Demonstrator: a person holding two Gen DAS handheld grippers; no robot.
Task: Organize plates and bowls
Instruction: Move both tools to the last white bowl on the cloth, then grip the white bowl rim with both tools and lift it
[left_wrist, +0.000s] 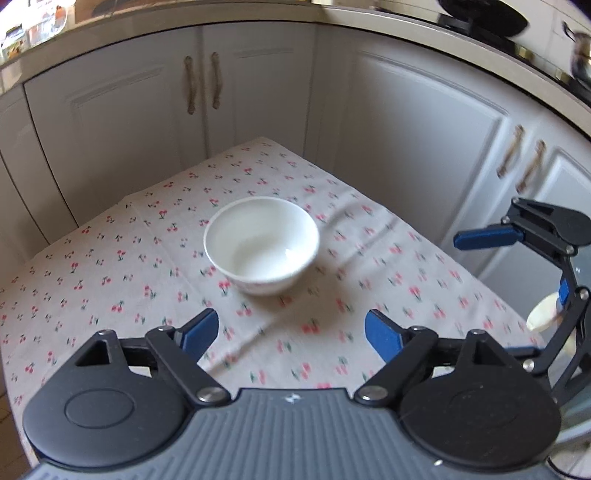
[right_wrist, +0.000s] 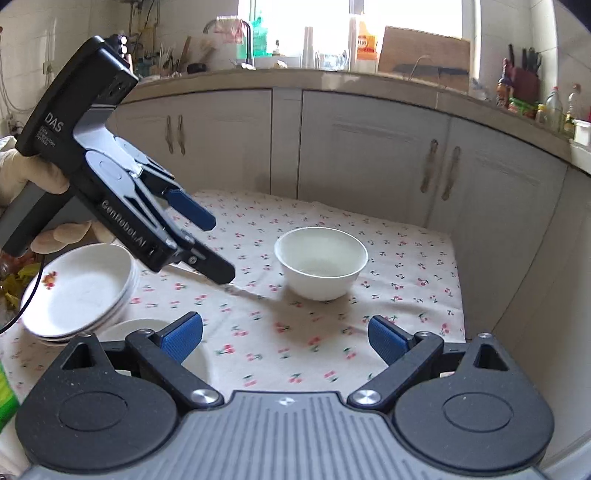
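A single white bowl (left_wrist: 261, 243) (right_wrist: 321, 262) stands upright on the cherry-print tablecloth (left_wrist: 110, 280) (right_wrist: 406, 295), near the table's far corner. My left gripper (left_wrist: 291, 328) (right_wrist: 218, 248) is open, short of the bowl, with nothing between its blue pads. Open as well, my right gripper (right_wrist: 284, 334) (left_wrist: 524, 264) hovers over the near part of the table with bare cloth between its fingers. A stack of shallow white plates (right_wrist: 81, 291) with a flower print sits at the left of the right wrist view. Another white dish (right_wrist: 144, 326) lies partly hidden under my right gripper's left finger.
White cabinet doors (left_wrist: 406, 140) (right_wrist: 369, 155) close in behind the table's far edges. Bottles, a knife block and cardboard crowd the countertop (right_wrist: 406, 79). A gloved hand (right_wrist: 33, 173) holds the left gripper. Green packaging (right_wrist: 5, 398) shows at the left edge.
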